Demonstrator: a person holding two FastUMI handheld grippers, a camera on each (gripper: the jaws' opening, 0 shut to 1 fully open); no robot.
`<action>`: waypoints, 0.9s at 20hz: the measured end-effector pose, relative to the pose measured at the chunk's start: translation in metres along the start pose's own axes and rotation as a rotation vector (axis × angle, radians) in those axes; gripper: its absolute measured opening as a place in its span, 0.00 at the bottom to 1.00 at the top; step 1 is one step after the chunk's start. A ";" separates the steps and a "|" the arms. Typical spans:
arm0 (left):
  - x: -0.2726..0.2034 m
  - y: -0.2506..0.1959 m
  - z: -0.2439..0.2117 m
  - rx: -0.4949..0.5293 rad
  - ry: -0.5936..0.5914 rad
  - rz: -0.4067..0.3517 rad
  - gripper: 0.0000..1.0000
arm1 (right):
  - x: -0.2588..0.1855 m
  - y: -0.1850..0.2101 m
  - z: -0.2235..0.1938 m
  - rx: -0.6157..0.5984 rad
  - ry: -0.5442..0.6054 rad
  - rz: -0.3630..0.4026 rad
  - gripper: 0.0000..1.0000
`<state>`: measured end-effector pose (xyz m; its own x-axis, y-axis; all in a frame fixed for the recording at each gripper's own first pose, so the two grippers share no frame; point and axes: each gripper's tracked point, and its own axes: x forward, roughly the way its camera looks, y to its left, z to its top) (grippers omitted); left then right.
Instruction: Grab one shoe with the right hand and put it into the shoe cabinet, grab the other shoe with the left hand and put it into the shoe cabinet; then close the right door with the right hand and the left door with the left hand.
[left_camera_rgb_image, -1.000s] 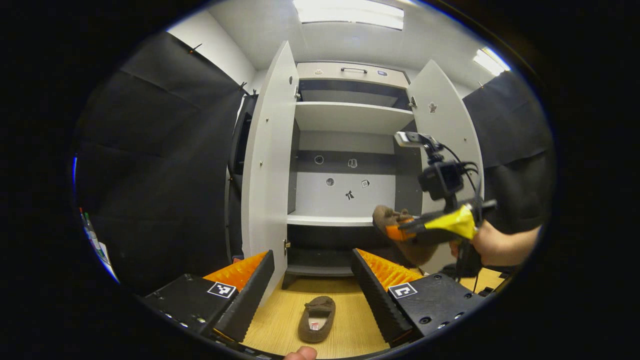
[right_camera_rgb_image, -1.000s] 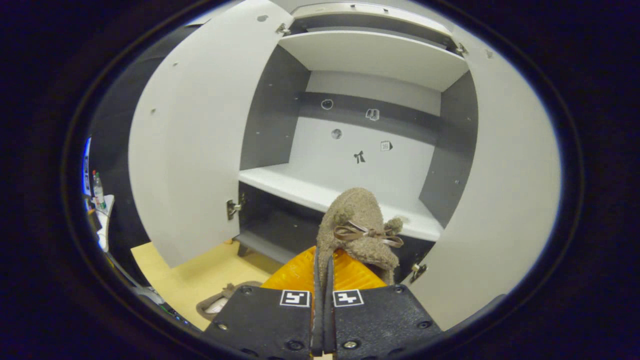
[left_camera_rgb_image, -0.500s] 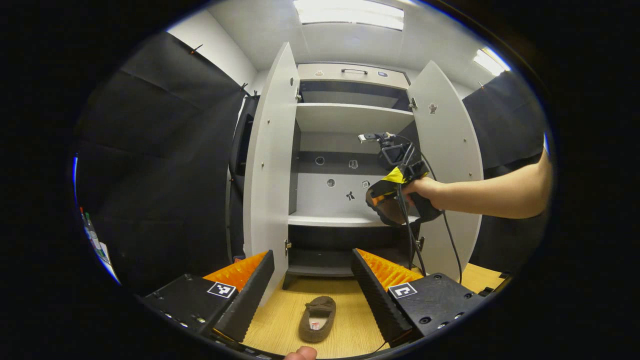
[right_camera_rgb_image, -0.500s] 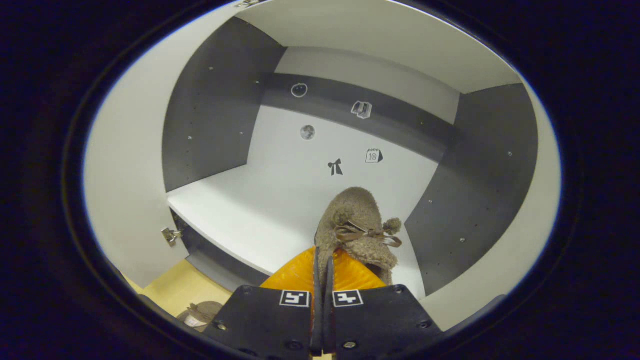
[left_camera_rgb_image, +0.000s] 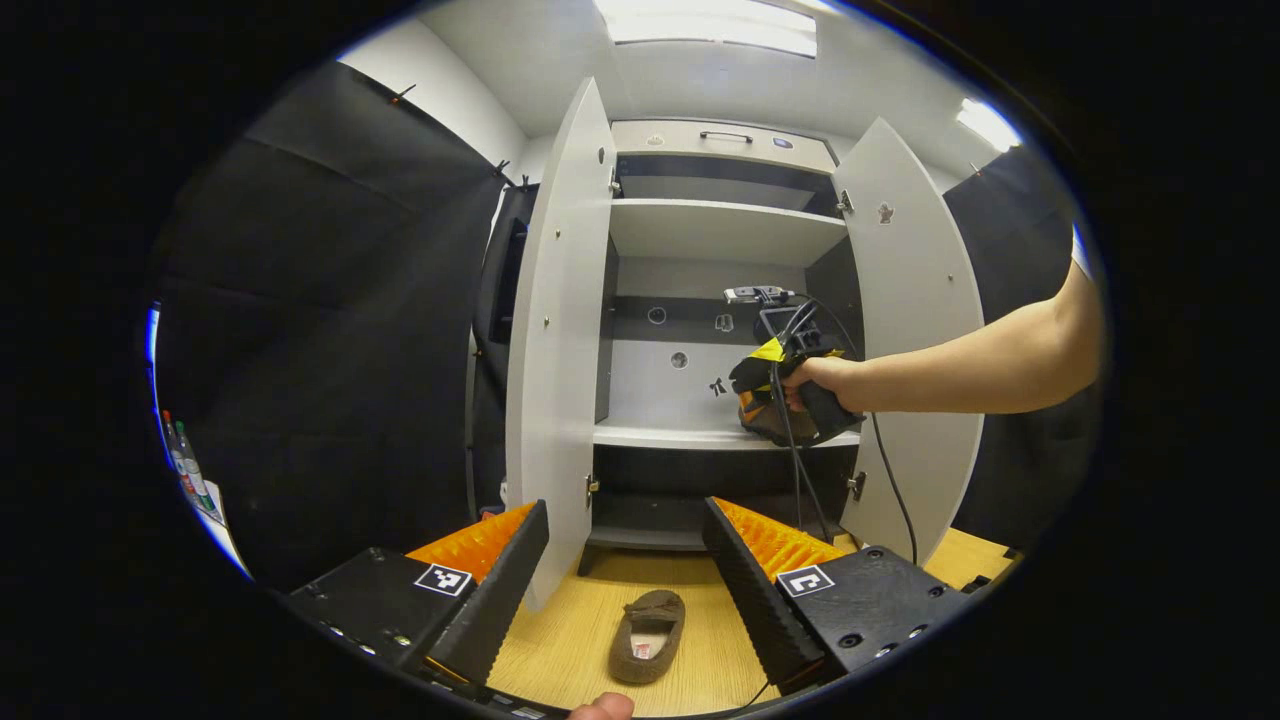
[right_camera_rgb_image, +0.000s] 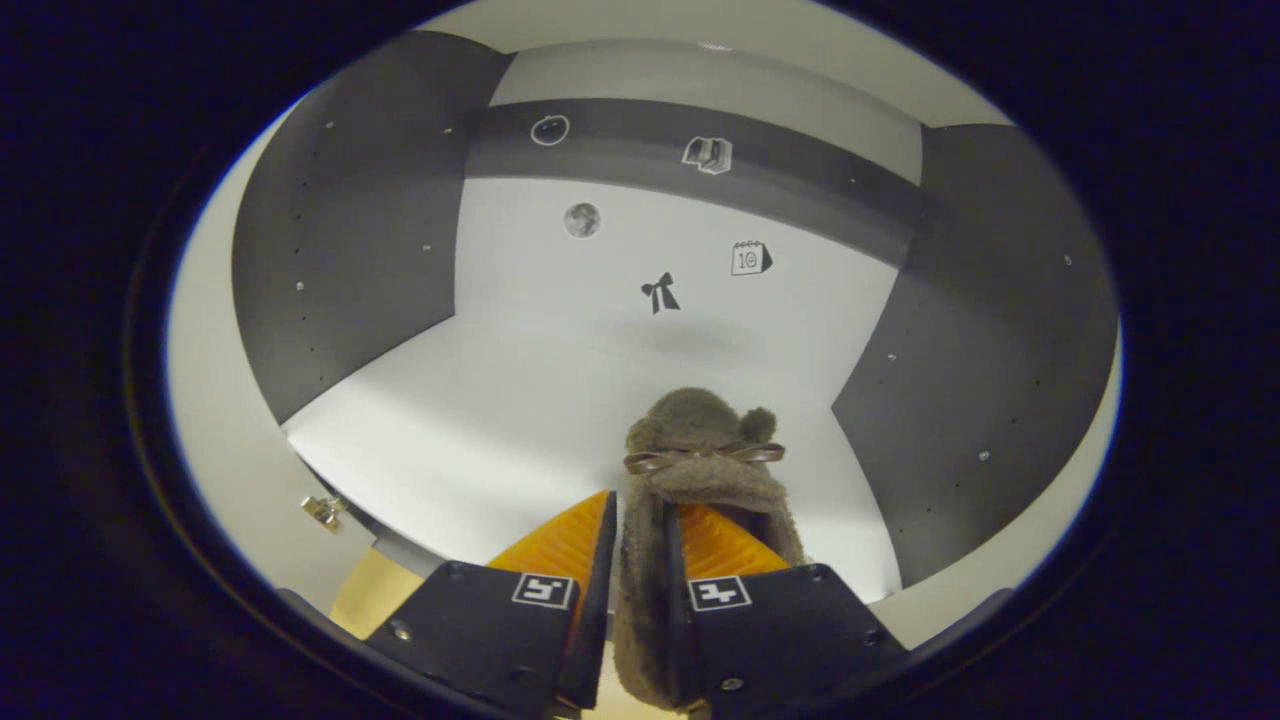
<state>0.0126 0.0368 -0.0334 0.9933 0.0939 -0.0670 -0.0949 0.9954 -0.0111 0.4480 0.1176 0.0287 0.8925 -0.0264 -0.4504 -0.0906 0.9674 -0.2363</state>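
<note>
A brown fuzzy slipper with a bow (right_camera_rgb_image: 700, 455) lies level on the white middle shelf (right_camera_rgb_image: 470, 410) of the shoe cabinet, its heel between the parted fingers of my right gripper (right_camera_rgb_image: 640, 505), which is open. In the left gripper view a hand holds that right gripper (left_camera_rgb_image: 755, 400) over the same shelf (left_camera_rgb_image: 650, 436), with the slipper (left_camera_rgb_image: 768, 428) dark beneath it. The other slipper (left_camera_rgb_image: 648, 622) lies on the wooden floor in front of the cabinet, just beyond my left gripper (left_camera_rgb_image: 626, 510), which is open and holds nothing.
Both cabinet doors stand open, the left door (left_camera_rgb_image: 555, 330) and the right door (left_camera_rgb_image: 915, 330). A lower shelf (left_camera_rgb_image: 640, 538) and an upper shelf (left_camera_rgb_image: 720, 225) are bare. A cable (left_camera_rgb_image: 800, 480) hangs from the right gripper. Bottles (left_camera_rgb_image: 185, 465) stand far left.
The right gripper carried the slipper deeper into the cabinet and down to the middle shelf. Its fingers have parted and the slipper has turned level. The left gripper barely moved.
</note>
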 end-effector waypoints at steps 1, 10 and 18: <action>0.000 0.001 -0.001 -0.002 0.000 0.003 0.94 | -0.003 0.002 0.002 -0.007 -0.008 0.004 0.39; 0.003 -0.006 -0.002 -0.014 0.001 -0.018 0.95 | -0.070 -0.006 0.023 -0.018 -0.150 0.052 0.63; 0.003 -0.031 -0.004 -0.024 0.013 -0.089 0.95 | -0.186 -0.011 -0.007 0.065 -0.351 0.150 1.00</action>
<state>0.0187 0.0059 -0.0372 0.9970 0.0045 -0.0778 -0.0077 0.9991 -0.0414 0.2801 0.1107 0.1094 0.9694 0.1931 -0.1514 -0.2132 0.9683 -0.1300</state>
